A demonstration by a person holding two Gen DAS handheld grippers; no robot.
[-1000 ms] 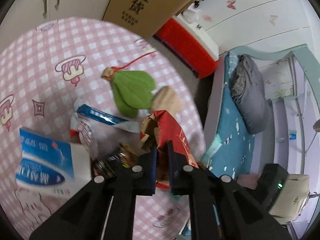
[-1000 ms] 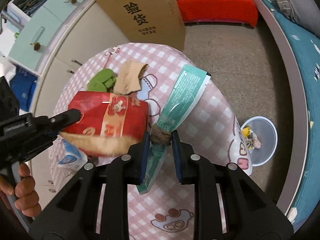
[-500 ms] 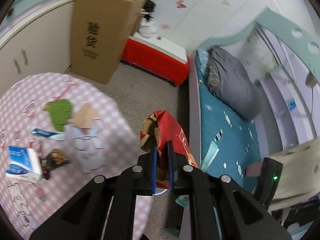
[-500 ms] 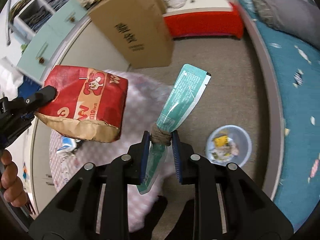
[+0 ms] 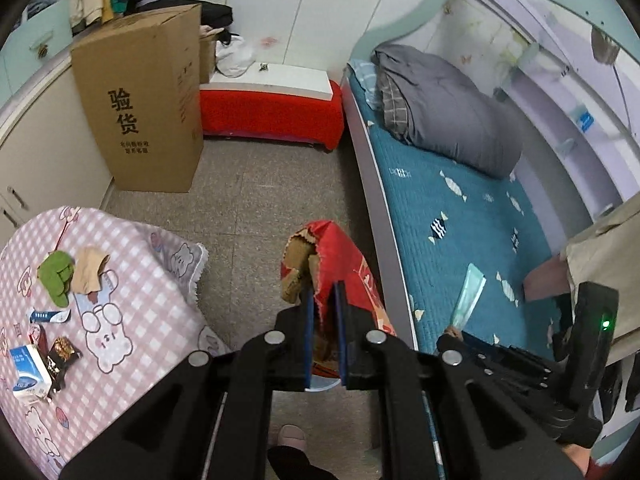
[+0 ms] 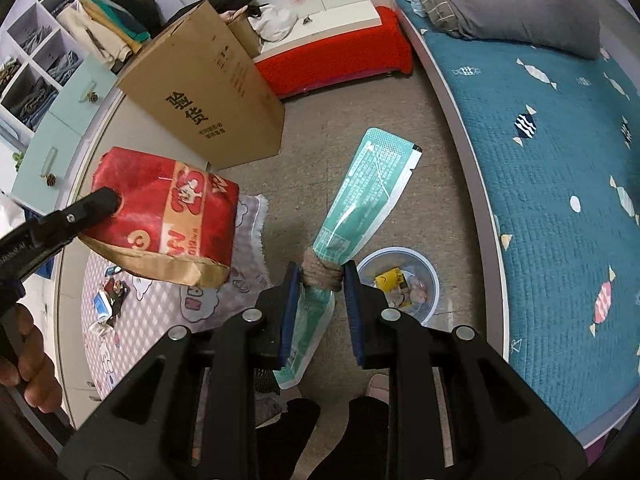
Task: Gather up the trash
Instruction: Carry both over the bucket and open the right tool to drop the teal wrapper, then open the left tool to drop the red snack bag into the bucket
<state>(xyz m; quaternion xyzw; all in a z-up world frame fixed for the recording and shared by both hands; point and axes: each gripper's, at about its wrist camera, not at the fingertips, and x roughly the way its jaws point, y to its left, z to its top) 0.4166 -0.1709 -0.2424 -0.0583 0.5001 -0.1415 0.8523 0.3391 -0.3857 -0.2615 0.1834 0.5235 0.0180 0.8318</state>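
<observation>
My left gripper is shut on the torn rim of a red paper bag, which hangs over the floor between table and bed. The right wrist view shows the same red bag at the left. My right gripper has a green wrapper with a brown wad round it between its pads. Its jaws are opening, and the wad touches both pads. A clear trash bin with scraps in it stands on the floor just beyond the right fingertips.
The pink checked table at the left carries a green cloth, a beige piece, a tissue pack and small wrappers. A cardboard box, a red bench and the bed ring the floor.
Both grippers have swung off the table and out over the floor by the bed, still carrying the red bag and the green wrapper. The trash bin now lies just ahead of the right gripper.
</observation>
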